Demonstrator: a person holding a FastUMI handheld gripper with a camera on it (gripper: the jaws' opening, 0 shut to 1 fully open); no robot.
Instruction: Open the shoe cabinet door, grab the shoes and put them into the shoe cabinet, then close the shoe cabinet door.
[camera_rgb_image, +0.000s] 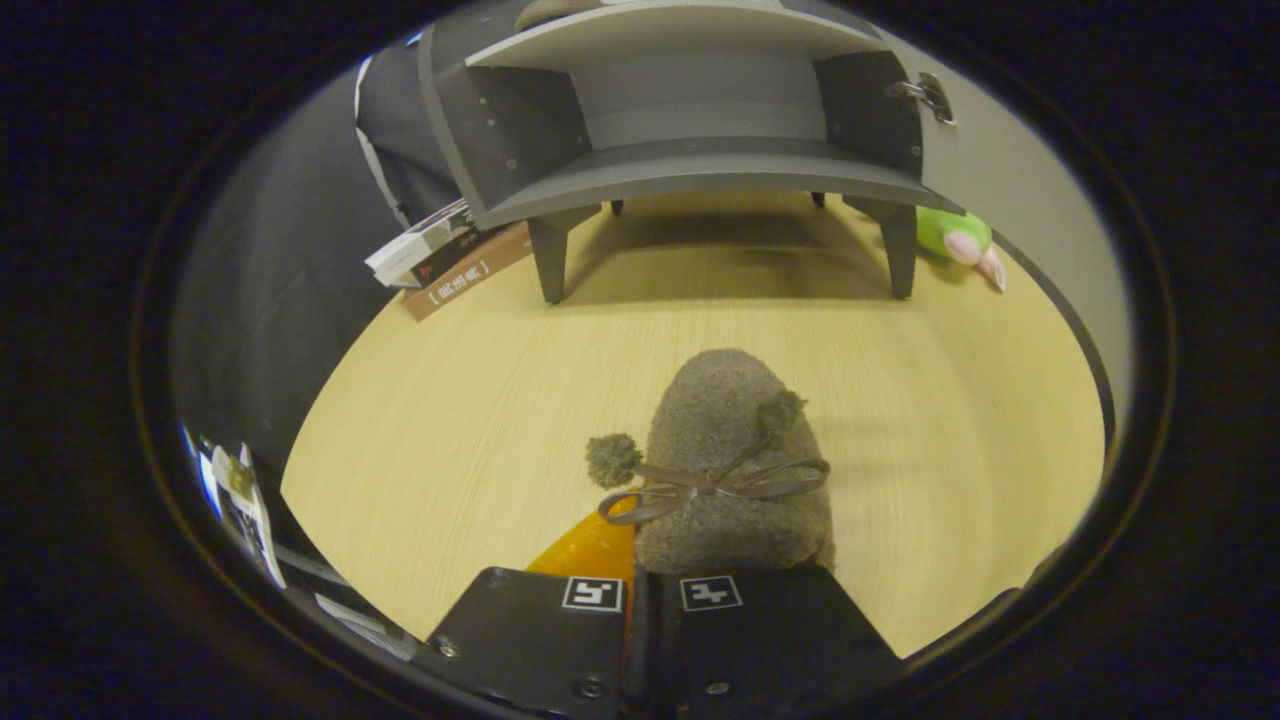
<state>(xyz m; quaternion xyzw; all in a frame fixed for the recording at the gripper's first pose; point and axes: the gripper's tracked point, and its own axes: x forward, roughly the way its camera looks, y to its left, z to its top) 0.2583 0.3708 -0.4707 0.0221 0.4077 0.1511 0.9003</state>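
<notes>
**Fuzzy slipper at the gripper, cabinet standing open**

The gripper (640, 575) sits low over the pale wood worktop (450, 420), and its two fingers lie close together with only a thin gap between them. A grey-brown fuzzy shoe (730, 450) with a thin bow and two small pompoms rises just ahead of the fingers, its rear end meeting their front edge. Whether both fingers press on it cannot be told, because the contact is hidden behind the finger blocks.

Beyond the shoe, across a stretch of bare worktop, stands the grey shoe cabinet (690, 170) on short legs. Its front is open, showing an inner shelf. The cabinet door (990, 170) is swung out to the right, with a metal hinge (930, 95) where it joins the cabinet side.

A few books (450, 255) lie stacked beside the cabinet's left front leg. A green and pink plush toy (960, 240) lies by the right front leg, at the foot of the door.
</notes>
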